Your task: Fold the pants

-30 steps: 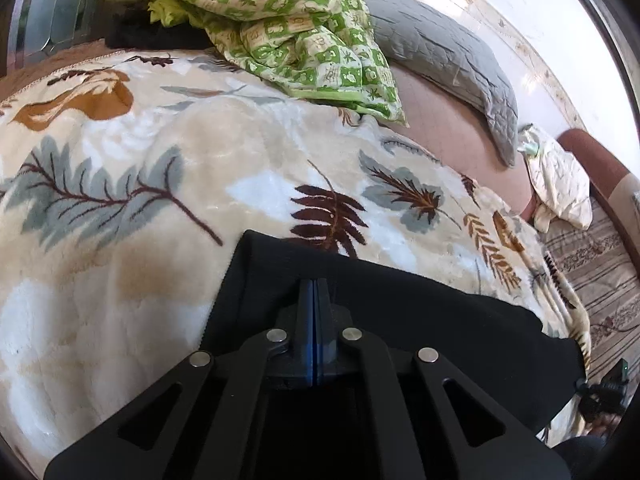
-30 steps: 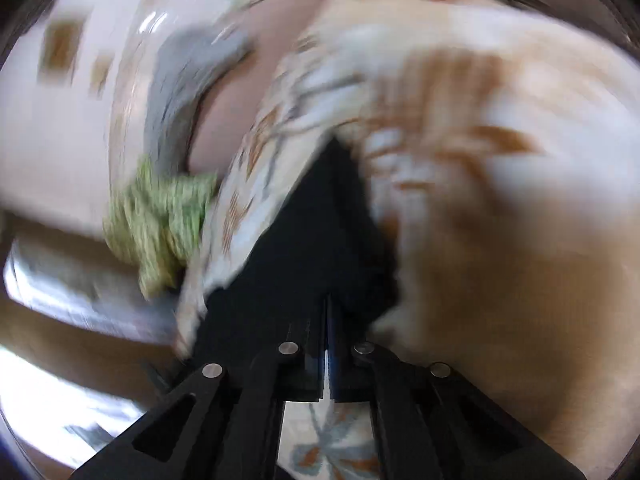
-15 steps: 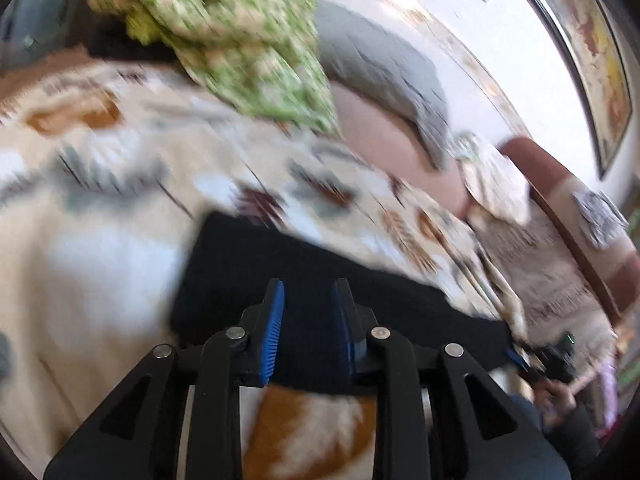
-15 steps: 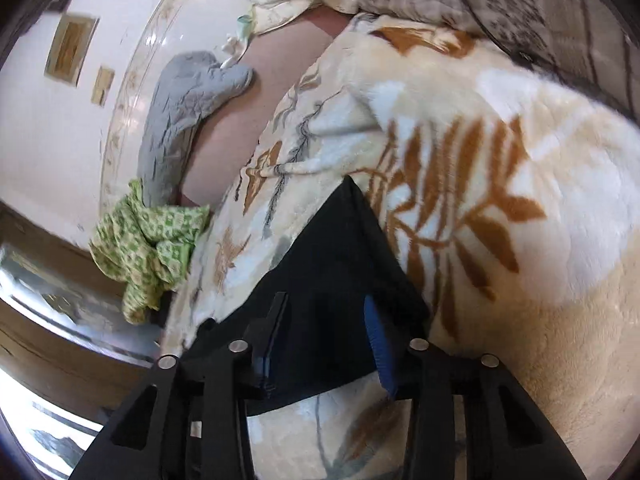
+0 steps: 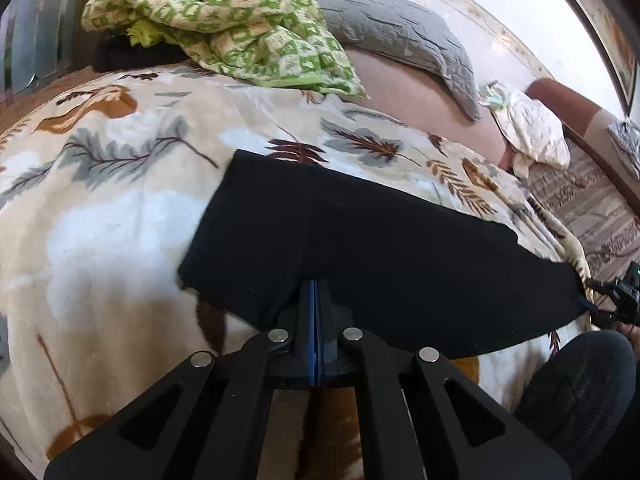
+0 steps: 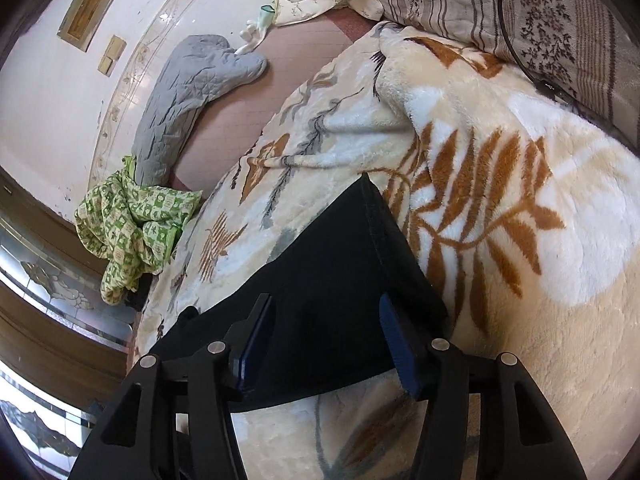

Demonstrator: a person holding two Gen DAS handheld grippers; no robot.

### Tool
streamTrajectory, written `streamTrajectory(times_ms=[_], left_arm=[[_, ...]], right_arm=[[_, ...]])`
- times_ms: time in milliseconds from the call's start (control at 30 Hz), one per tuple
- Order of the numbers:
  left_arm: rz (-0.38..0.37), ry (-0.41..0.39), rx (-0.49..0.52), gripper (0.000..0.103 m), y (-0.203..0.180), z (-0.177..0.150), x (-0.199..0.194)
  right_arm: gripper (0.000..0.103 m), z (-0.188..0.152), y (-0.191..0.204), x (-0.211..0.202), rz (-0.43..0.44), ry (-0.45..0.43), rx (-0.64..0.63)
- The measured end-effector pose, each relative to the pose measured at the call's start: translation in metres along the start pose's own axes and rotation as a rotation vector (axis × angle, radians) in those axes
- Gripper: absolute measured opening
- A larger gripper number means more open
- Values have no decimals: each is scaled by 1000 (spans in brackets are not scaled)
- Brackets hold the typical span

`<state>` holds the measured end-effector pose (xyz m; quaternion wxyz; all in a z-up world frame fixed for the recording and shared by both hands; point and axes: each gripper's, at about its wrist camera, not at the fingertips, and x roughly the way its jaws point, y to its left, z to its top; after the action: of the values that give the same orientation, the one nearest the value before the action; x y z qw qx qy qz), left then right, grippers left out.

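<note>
The black pants lie flat as a long band on the leaf-patterned blanket. In the left wrist view my left gripper is shut, its blue pads pressed together at the near edge of the pants, apparently pinching the fabric. In the right wrist view the pants run from the gripper away to a hemmed end. My right gripper is open, its fingers spread just above the near part of the pants, holding nothing.
A green checked quilt and a grey pillow lie at the far side of the bed. A cream cloth and a striped cover lie at the bed's end. A person's dark-clad leg is at lower right.
My left gripper opened half a second ago and is now shut again at the near edge of the pants. My right gripper went from shut to wide open and let go of the pants.
</note>
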<state>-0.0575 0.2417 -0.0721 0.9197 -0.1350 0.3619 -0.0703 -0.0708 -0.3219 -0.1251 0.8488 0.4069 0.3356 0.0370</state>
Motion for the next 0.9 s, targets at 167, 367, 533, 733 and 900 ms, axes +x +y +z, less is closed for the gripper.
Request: streamTrajectory(times_ms=[167,367,533,733,900], left_arm=[[22,-24,-12,2,1,-4,-5],[-9,-63,40,3,-32,16,-16],[76,53,-30,1,-6,39,33],[123,31,16,1,-8,35,32],[165,26,25,1,-17,34,36]], right_arm=[[56,1,-2,-1,11,7,8],[59,0,-1,-2,11,7,11],[62,-1,2,-4,-4,4,-9],[64,-3,6,-4,-31,15,-44],[64,-4,18,0,-94,50,-119]])
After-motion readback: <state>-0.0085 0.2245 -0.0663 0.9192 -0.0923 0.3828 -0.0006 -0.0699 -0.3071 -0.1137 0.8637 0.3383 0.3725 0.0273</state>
